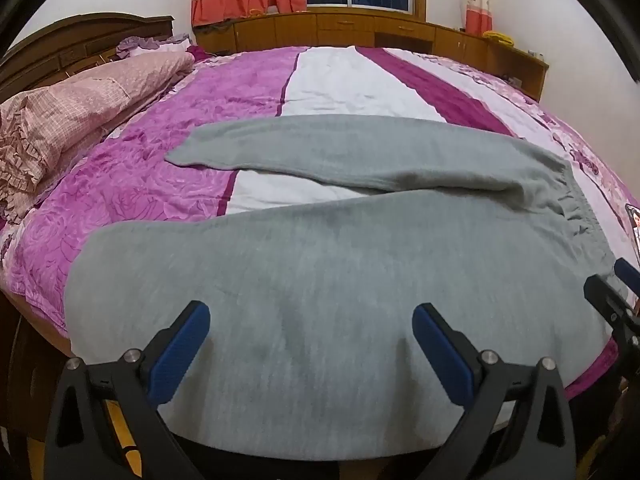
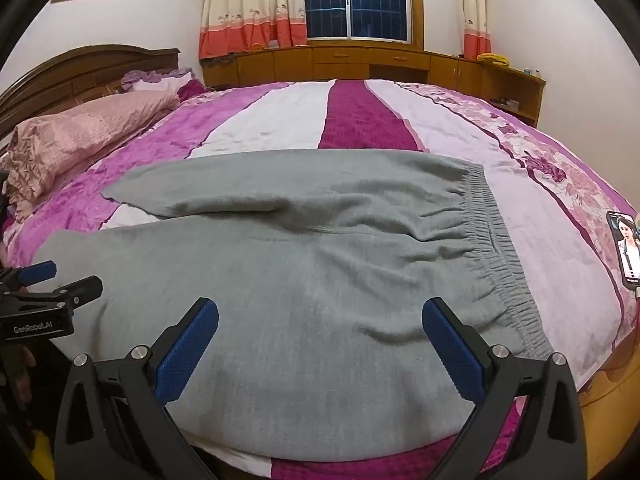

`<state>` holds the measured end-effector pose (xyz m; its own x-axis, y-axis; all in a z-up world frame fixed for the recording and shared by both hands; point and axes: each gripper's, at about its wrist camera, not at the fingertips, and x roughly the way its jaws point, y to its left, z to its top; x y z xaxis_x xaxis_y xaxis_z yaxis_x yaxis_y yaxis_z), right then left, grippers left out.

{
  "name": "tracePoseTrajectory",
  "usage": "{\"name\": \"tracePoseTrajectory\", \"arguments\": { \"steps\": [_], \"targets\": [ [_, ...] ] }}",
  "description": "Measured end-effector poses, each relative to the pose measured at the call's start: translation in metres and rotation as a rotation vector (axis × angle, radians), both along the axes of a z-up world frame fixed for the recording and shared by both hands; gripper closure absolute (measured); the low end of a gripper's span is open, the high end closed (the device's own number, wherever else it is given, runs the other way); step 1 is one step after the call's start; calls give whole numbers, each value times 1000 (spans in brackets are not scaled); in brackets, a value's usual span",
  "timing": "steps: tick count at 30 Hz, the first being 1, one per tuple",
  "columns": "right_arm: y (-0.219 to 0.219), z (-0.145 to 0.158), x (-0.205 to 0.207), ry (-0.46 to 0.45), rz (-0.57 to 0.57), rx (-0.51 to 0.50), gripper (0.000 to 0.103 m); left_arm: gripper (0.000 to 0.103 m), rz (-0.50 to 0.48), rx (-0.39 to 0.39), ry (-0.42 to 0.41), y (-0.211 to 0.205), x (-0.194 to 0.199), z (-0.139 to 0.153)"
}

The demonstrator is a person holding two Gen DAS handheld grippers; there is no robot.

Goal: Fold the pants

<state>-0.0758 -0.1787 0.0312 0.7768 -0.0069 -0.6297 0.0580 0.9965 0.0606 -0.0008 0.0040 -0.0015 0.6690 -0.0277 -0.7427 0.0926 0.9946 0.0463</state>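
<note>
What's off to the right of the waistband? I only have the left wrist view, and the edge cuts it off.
Observer: A phone lies on the bedspread, right of the pants, screen lit.
Operator: Is the waistband flat?
Observer: The waistband is gathered along its whole length, lying on the bed.
Operator: Is the right hand-held gripper holding anything?
Observer: No, the right hand-held gripper is open, above the pants.
</note>
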Motion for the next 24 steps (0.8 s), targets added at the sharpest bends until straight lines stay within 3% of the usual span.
{"name": "tracePoseTrajectory", "arguments": {
  "steps": [24],
  "targets": [
    [1, -1, -1, 5, -1, 1, 4, 0, -4, 5, -3, -2, 0, 0]
  ]
}}
